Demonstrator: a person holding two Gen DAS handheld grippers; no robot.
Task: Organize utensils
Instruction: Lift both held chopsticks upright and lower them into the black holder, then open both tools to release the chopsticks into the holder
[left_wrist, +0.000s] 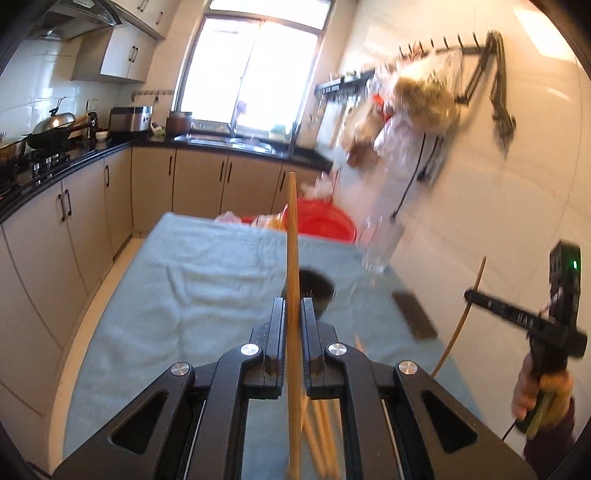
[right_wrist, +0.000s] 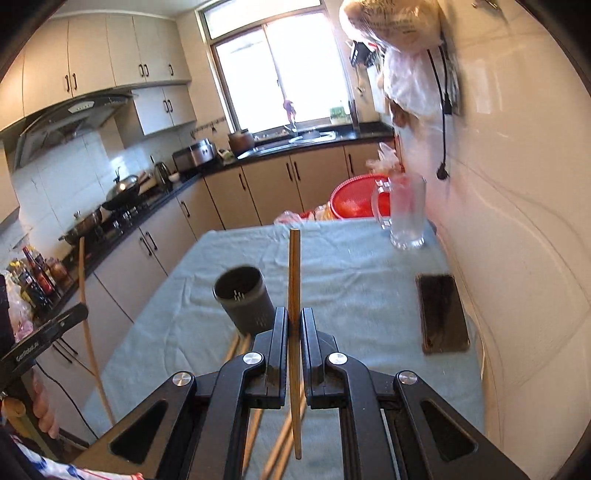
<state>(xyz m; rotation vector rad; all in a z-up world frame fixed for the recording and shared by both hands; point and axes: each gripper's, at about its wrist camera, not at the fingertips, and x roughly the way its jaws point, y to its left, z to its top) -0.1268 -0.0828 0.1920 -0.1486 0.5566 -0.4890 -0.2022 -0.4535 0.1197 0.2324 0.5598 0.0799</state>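
Observation:
My left gripper (left_wrist: 294, 314) is shut on a wooden chopstick (left_wrist: 291, 236) that stands upright above the towel-covered table (left_wrist: 207, 280). My right gripper (right_wrist: 294, 321) is shut on another upright chopstick (right_wrist: 294, 273). A dark cylindrical holder (right_wrist: 242, 295) stands on the towel just ahead and left of the right gripper; in the left wrist view the holder (left_wrist: 319, 286) shows behind the fingers. Several loose chopsticks (right_wrist: 280, 443) lie on the towel under both grippers. Each view shows the other gripper at its edge: the right gripper (left_wrist: 469, 295) and the left gripper (right_wrist: 79, 312).
A black phone (right_wrist: 443, 314) lies by the right-hand wall. A glass mug (right_wrist: 406, 210) stands at the table's far right, and a red basket (right_wrist: 354, 203) sits behind the far edge. Kitchen counters with a stove and pans (right_wrist: 118, 192) run along the left.

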